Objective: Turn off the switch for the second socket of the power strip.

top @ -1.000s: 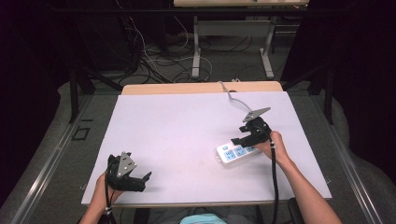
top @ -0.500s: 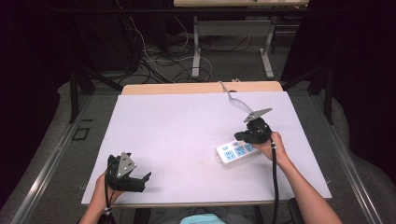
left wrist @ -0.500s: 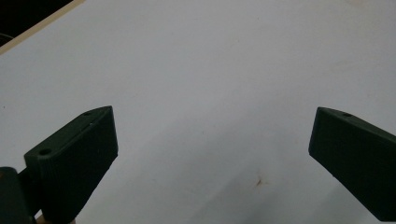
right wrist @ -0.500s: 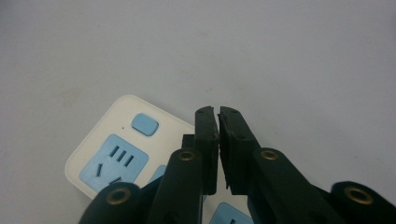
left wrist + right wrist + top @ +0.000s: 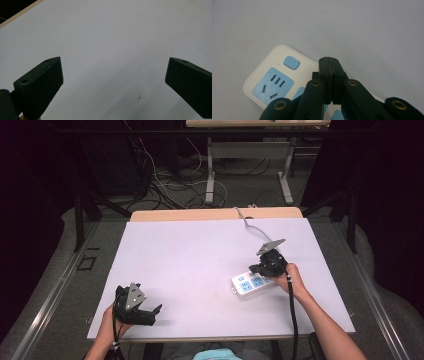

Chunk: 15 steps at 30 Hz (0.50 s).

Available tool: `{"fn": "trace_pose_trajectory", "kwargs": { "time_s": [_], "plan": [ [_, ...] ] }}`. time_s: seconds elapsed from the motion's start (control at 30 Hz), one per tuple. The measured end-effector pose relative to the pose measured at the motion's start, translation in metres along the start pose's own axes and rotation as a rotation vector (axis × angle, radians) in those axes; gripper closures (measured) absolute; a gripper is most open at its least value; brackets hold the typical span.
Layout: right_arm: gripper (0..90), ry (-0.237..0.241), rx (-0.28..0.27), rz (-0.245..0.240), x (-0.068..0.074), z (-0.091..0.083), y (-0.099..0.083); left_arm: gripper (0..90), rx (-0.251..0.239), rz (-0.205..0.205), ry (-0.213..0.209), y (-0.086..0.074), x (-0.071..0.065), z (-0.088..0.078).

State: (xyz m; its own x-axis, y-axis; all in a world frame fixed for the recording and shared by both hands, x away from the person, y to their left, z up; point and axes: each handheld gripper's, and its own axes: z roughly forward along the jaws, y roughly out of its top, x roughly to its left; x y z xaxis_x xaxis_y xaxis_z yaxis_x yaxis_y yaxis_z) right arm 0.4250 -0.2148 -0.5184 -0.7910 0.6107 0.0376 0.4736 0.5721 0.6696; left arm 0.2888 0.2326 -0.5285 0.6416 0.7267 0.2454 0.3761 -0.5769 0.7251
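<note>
My right gripper (image 5: 329, 62) hangs over the white plastic power strip with pale blue sockets (image 5: 252, 283), jaws pressed flat together with nothing between them — they have just been closing. In the right gripper view the joined tips sit above the strip's top face, just beside its small blue rounded button (image 5: 291, 62); I cannot tell whether they touch the plastic. The strip lies on the right half of the white table top (image 5: 200, 260), its grey cord (image 5: 250, 226) running off toward the far edge. My left gripper (image 5: 150, 312) rests near the front left corner, well apart from the strip — its jaws stand wide, holding nothing, bare table between them.
</note>
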Motion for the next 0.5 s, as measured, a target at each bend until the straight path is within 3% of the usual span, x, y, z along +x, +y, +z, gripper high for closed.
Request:
{"fn": "trace_pose_trajectory", "kwargs": {
  "time_s": [0.03,0.07,0.1,0.13,0.2,0.23,0.3,0.37,0.4,0.5],
  "plan": [
    [90.0,-0.001,-0.024,0.006,0.0006,0.0018,-0.0008,1.2,-0.002,-0.002,0.0,0.0,-0.0002,0.0003],
    [90.0,-0.004,-0.006,0.004,0.0007,0.0008,-0.0006,1.2,-0.002,-0.004,-0.002,0.0,-0.0003,0.0005],
    [90.0,-0.001,-0.039,0.012,0.0009,0.0032,-0.0018,1.2,-0.002,-0.004,-0.002,0.0001,-0.0003,0.0005],
    [90.0,0.001,-0.008,0.01,0.0007,0.0016,-0.0012,1.2,-0.002,-0.003,-0.002,0.0,-0.0003,0.0005],
    [90.0,0.006,-0.023,0.001,0.0005,0.0031,-0.0017,1.2,0.001,0.002,0.0,0.0,0.0,-0.0002],
    [90.0,0.01,0.009,-0.004,0.0004,0.0014,-0.001,1.2,0.001,0.003,-0.002,0.0,0.0003,-0.0003],
    [90.0,0.003,-0.002,0.003,0.0019,0.0037,-0.0011,1.2,0.0,0.0,-0.003,-0.0002,0.0007,-0.0003],
    [90.0,0.021,0.046,-0.008,0.0015,0.003,-0.0007,1.2,0.0,-0.009,0.0,-0.0006,0.0005,-0.0002],
    [90.0,0.011,0.018,-0.001,0.0021,0.0049,-0.002,1.2,0.0,-0.005,-0.002,-0.0008,0.001,-0.0001],
    [90.0,-0.007,0.022,-0.023,0.004,0.0054,-0.0013,1.2,-0.001,-0.009,-0.001,-0.0011,0.0008,-0.0001]
  ]
}}
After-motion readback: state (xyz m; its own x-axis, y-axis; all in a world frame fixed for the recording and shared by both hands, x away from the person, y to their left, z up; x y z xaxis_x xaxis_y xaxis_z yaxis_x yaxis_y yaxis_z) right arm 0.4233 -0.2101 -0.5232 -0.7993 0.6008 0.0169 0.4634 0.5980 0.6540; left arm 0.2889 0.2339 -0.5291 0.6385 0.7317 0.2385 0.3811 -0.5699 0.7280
